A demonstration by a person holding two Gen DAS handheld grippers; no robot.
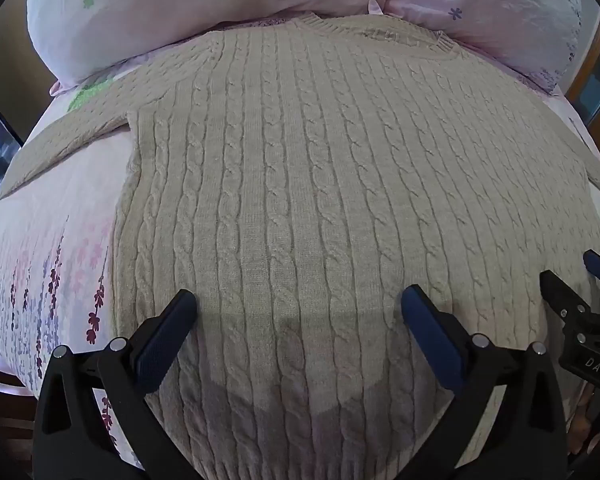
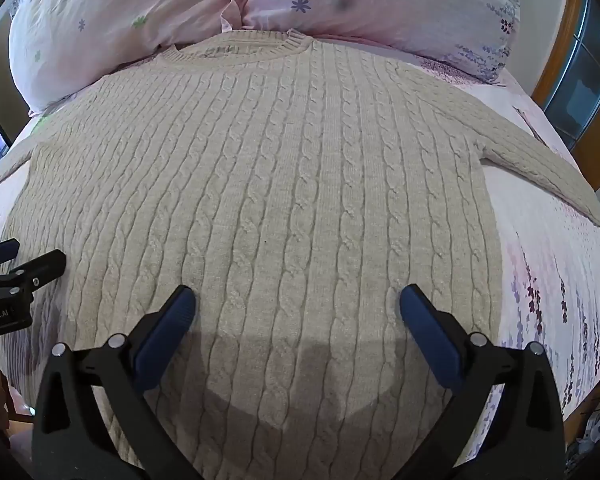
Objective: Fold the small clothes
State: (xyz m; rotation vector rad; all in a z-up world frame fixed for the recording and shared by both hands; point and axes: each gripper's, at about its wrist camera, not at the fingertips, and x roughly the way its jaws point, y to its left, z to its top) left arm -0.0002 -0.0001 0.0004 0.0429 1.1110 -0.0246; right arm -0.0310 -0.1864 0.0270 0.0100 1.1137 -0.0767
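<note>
A beige cable-knit sweater point(image 1: 300, 184) lies flat and spread out on the bed, collar at the far end by the pillows, sleeves stretched out to both sides. It also shows in the right wrist view point(image 2: 284, 200). My left gripper point(image 1: 298, 304) is open and empty, hovering over the sweater's lower left part near the hem. My right gripper point(image 2: 296, 304) is open and empty over the lower right part. The right gripper's fingers point(image 1: 560, 292) show at the right edge of the left view, and the left gripper's fingers point(image 2: 40, 264) at the left edge of the right view.
The bed has a pink floral sheet point(image 1: 52, 248), also seen on the right point(image 2: 548, 272). Two pale pink floral pillows point(image 1: 180, 12) lie at the head point(image 2: 380, 4). A wooden window frame point(image 2: 560, 60) stands at the right.
</note>
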